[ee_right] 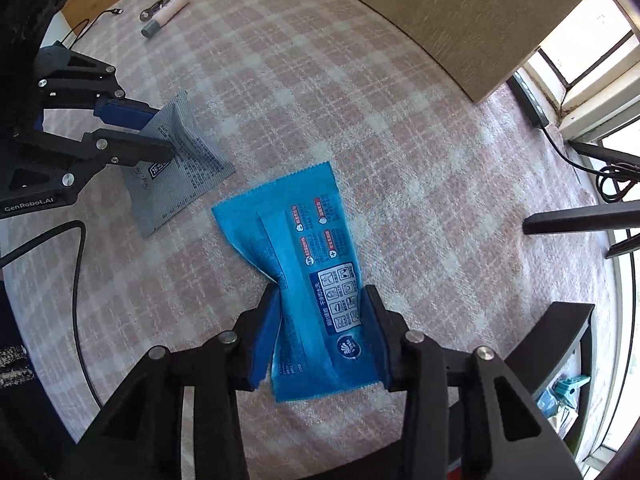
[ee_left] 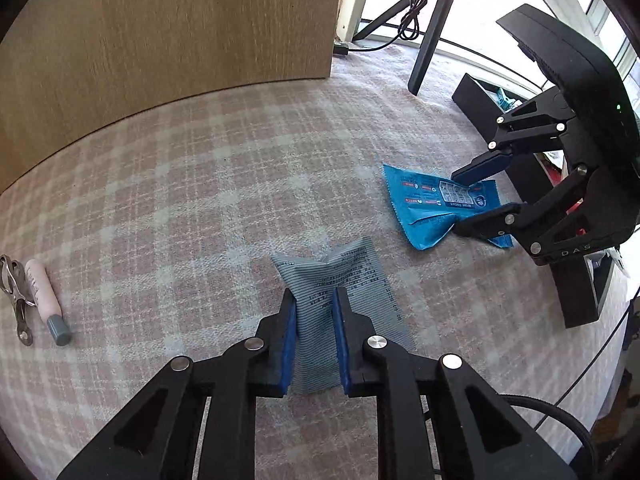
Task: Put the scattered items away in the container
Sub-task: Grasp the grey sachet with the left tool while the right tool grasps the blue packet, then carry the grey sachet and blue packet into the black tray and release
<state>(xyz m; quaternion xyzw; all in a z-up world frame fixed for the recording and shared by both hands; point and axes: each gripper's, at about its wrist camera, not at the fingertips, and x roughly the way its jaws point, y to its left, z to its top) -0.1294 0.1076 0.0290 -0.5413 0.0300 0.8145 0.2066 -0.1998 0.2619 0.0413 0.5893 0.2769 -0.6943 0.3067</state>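
My left gripper (ee_left: 315,300) is shut on a grey striped packet (ee_left: 344,284) that lies on the pink plaid cloth; the packet is pinched between the blue pads. It also shows in the right wrist view (ee_right: 180,172), with the left gripper (ee_right: 162,130) on it. My right gripper (ee_right: 320,300) is shut on a blue wipes packet (ee_right: 304,264), creased at the grip. In the left wrist view the right gripper (ee_left: 486,196) holds the blue packet (ee_left: 428,204) beside the black container (ee_left: 576,292).
A pink tube with a grey cap (ee_left: 44,296) and metal clippers (ee_left: 14,292) lie at the far left; they also show in the right wrist view (ee_right: 166,14). A wooden panel (ee_left: 180,28) stands behind. A tripod leg (ee_left: 430,40) and cables lie near the window.
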